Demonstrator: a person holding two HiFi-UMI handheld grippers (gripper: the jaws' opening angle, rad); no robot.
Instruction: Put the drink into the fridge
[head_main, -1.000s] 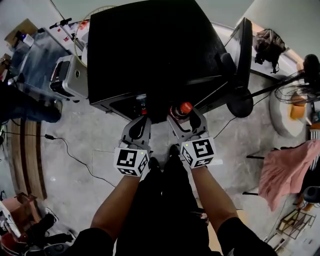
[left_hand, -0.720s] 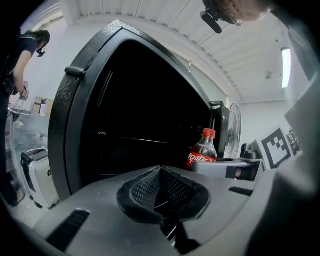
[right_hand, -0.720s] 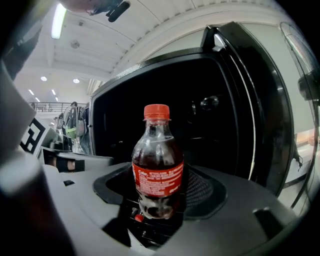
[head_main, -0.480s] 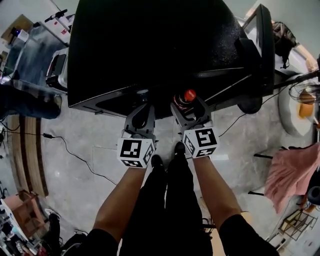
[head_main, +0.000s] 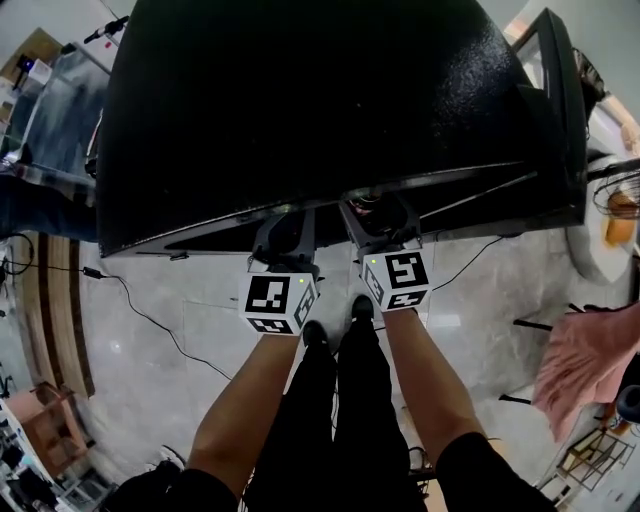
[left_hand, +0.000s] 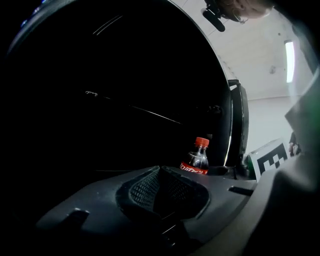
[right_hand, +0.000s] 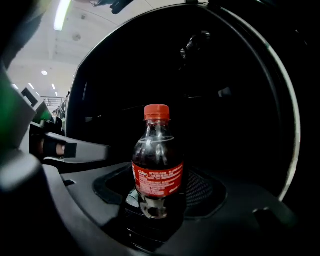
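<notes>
At the front edge of the large black fridge (head_main: 300, 100), seen from above, both grippers reach under its top. The right gripper (right_hand: 160, 215) is clenched on the lower body of a small clear plastic cola bottle with red cap and red label (right_hand: 157, 160), held upright at the fridge's dark opening. The left gripper (left_hand: 160, 192), just beside it, has its mesh-padded jaws pressed together on nothing. The black fridge door (head_main: 560, 110) stands open at the right.

The red label (right_hand: 158, 178) on the cola bottle (right_hand: 156, 160) reads "Coke" in white; the fine print beneath it is too small to read.
</notes>
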